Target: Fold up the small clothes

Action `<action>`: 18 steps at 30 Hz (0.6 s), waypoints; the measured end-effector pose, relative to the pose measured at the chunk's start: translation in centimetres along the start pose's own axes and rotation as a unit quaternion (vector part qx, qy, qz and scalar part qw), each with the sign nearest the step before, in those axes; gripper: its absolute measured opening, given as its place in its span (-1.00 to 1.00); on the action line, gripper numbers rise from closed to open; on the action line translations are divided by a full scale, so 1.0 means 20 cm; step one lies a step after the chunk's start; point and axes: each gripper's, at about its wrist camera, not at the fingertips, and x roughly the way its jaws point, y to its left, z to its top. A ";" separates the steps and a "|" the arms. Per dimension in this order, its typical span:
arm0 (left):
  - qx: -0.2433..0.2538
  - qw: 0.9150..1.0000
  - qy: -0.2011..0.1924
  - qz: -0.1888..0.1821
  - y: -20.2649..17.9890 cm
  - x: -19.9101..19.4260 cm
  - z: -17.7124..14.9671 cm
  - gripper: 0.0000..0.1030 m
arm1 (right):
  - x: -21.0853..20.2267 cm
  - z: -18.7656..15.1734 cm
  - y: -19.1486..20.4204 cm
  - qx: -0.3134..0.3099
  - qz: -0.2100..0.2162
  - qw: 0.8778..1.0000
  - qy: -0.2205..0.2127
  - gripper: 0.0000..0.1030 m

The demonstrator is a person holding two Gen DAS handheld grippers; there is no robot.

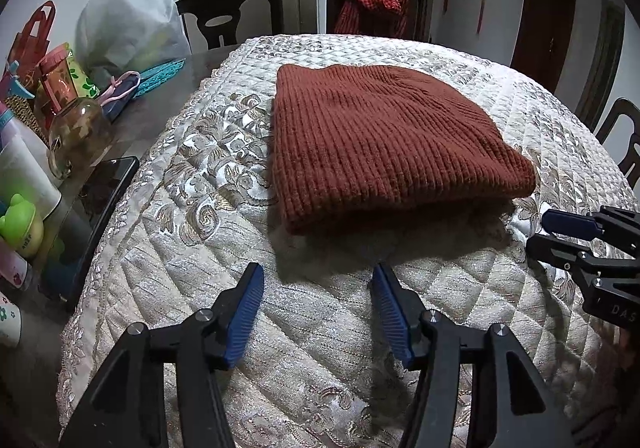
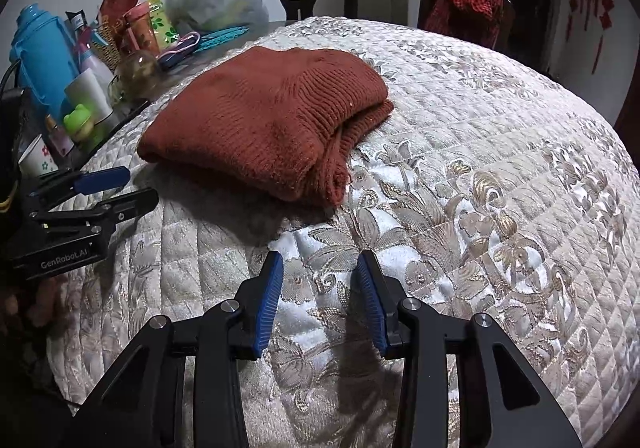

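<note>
A rust-brown knitted garment [image 1: 384,140] lies folded into a thick rectangle on the quilted, flower-patterned table cover [image 1: 192,280]. In the right wrist view the garment [image 2: 264,116] shows its stacked layers at the near right corner. My left gripper [image 1: 318,272] hovers just in front of the garment's near edge, open, with only the cover between its blue pads. My right gripper [image 2: 320,260] is open over the cover, near the garment's right front corner, holding nothing. Each gripper shows in the other's view: the right gripper [image 1: 560,232] at the right edge, the left gripper [image 2: 136,187] at the left.
The table's left side is crowded: a glass jar [image 1: 76,132], a green frog toy [image 1: 20,224], cups, a blue flask [image 2: 40,60], a white plastic bag [image 1: 132,20] and a dark flat device [image 1: 104,200]. Dark chairs stand behind, one draped with a red checked cloth [image 1: 372,4].
</note>
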 end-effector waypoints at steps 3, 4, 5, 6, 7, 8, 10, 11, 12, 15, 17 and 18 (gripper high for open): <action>-0.002 1.000 0.000 0.001 0.00 0.00 0.00 0.20 | 0.00 0.00 0.00 0.000 0.000 1.000 0.000 -0.23; -0.003 1.000 0.000 0.002 0.00 0.00 0.00 0.21 | 0.00 0.00 0.00 0.000 0.000 1.000 0.000 -0.23; -0.003 1.000 0.000 0.003 0.00 0.00 0.00 0.23 | 0.00 0.00 0.00 0.000 0.000 1.000 0.000 -0.23; -0.004 1.000 0.000 0.004 0.00 0.00 0.00 0.24 | 0.00 0.00 0.00 0.000 0.001 1.000 0.000 -0.23; -0.006 1.000 0.001 0.006 0.00 0.00 -0.01 0.29 | 0.00 0.00 0.00 0.000 0.001 1.000 0.000 -0.23; -0.008 1.000 0.001 0.006 0.01 0.00 -0.01 0.31 | 0.00 0.00 0.00 0.000 0.001 1.000 0.000 -0.23; -0.012 1.000 0.002 0.004 0.02 0.00 -0.01 0.31 | 0.00 0.00 0.00 0.000 0.001 1.000 0.000 -0.23; -0.011 1.000 0.002 0.005 0.01 0.00 -0.01 0.31 | 0.00 0.00 0.00 0.000 0.001 1.000 0.000 -0.22; -0.010 1.000 0.002 0.006 0.01 0.00 -0.01 0.31 | 0.00 0.00 0.00 0.000 0.001 1.000 0.000 -0.22; -0.011 1.000 0.002 0.006 0.01 0.00 -0.01 0.32 | 0.00 0.00 0.00 0.000 0.001 1.000 0.000 -0.21; -0.011 1.000 0.002 0.006 0.01 0.00 -0.01 0.32 | 0.00 0.00 0.00 0.000 0.001 1.000 0.000 -0.20; -0.011 1.000 0.002 0.006 0.01 0.00 -0.01 0.32 | 0.00 0.00 0.00 0.001 0.001 1.000 0.000 -0.20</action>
